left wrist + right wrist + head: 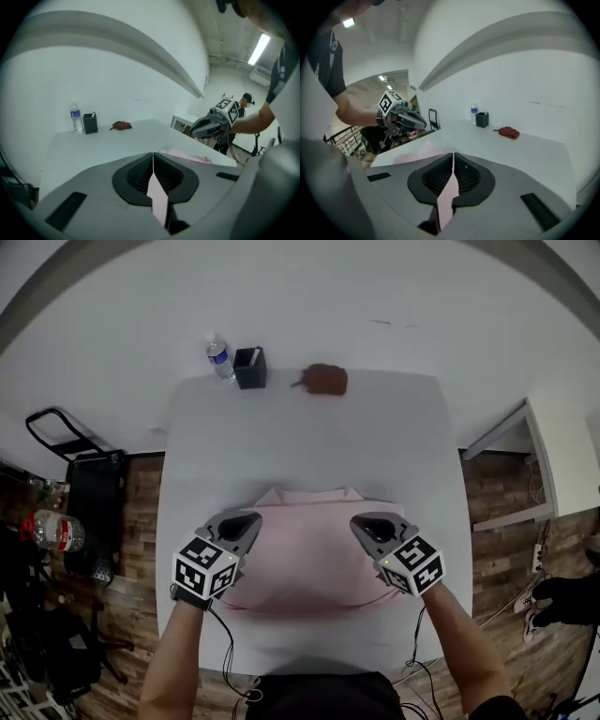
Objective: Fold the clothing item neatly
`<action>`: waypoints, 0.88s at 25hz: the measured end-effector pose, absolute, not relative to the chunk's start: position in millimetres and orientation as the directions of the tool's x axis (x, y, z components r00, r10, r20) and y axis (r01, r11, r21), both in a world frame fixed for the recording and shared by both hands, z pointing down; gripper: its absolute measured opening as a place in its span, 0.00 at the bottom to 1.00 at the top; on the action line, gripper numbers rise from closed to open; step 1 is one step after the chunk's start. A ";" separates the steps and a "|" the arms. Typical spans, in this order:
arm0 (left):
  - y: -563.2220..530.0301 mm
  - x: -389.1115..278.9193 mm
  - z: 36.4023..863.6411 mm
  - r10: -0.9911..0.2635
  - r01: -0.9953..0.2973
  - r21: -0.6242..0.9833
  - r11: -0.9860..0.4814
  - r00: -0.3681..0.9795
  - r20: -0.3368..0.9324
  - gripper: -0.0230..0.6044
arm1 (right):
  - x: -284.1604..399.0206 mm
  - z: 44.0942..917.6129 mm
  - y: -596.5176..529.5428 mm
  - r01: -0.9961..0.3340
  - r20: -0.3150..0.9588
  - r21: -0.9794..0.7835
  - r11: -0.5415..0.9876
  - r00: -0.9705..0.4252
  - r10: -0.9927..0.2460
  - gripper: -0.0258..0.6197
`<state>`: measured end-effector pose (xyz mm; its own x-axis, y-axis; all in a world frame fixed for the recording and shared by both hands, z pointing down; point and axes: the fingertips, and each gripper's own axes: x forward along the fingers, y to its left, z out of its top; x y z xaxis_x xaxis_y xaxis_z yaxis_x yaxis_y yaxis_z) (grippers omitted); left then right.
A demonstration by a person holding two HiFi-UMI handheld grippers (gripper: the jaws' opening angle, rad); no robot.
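Pink garment (305, 563) lies spread on the near half of the white worktop (309, 442), its near hem curving towards the person and its far edge about midway across the surface; both forearms reach in from the near edge, one on each side of it. Left claw (249, 520) sits over the garment's left side; in the left gripper view its jaws are clenched on a thin fold of the pink fabric, which runs up the narrow slit between the dark pads (137, 176). Right claw (362, 525) sits over the garment's right side, level with the left one and well apart from it; in the right gripper view its jaws are likewise pressed together on a strip of pink cloth, pinched between the pads (469, 177). Beyond the garment the far half of the worktop is bare white; along its far edge stand a water bottle (219, 358) and, just beside it, a small black holder (250, 367), with a reddish-brown cloth (325, 379) lying near them to the right. Off the worktop to the left, a black cart (89, 488) stands on the wooden floor (136, 521); a plain white wall rises behind the far edge.
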<state>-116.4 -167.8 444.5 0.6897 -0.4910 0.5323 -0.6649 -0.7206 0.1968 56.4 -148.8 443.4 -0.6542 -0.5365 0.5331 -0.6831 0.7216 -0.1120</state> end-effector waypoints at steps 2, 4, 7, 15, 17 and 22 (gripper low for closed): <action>-143.3 -97.4 426.6 -0.495 -0.655 0.239 -0.716 0.719 0.487 0.05 | 39.3 426.9 -129.1 -0.673 0.498 -0.130 0.728 -0.680 -0.539 0.07; -116.3 -79.9 411.8 -0.502 -0.647 0.273 -0.711 0.741 0.446 0.05 | 26.5 413.5 -109.3 -0.666 0.470 -0.140 0.732 -0.696 -0.543 0.07; -75.9 -55.1 393.7 -0.501 -0.627 0.324 -0.708 0.770 0.394 0.05 | 13.3 396.9 -83.2 -0.662 0.441 -0.148 0.735 -0.709 -0.551 0.07; -32.1 -25.7 368.0 -0.579 -0.669 0.345 -0.658 0.743 0.336 0.05 | -4.3 374.3 -43.9 -0.669 0.401 -0.169 0.723 -0.717 -0.570 0.06; -27.7 -20.2 368.4 -0.582 -0.671 0.327 -0.665 0.741 0.336 0.05 | -4.1 376.3 -41.1 -0.679 0.398 -0.193 0.708 -0.714 -0.576 0.06; -26.6 -16.1 366.9 -0.586 -0.671 0.326 -0.666 0.741 0.328 0.05 | -2.9 368.7 -41.8 -0.697 0.382 -0.195 0.690 -0.702 -0.601 0.06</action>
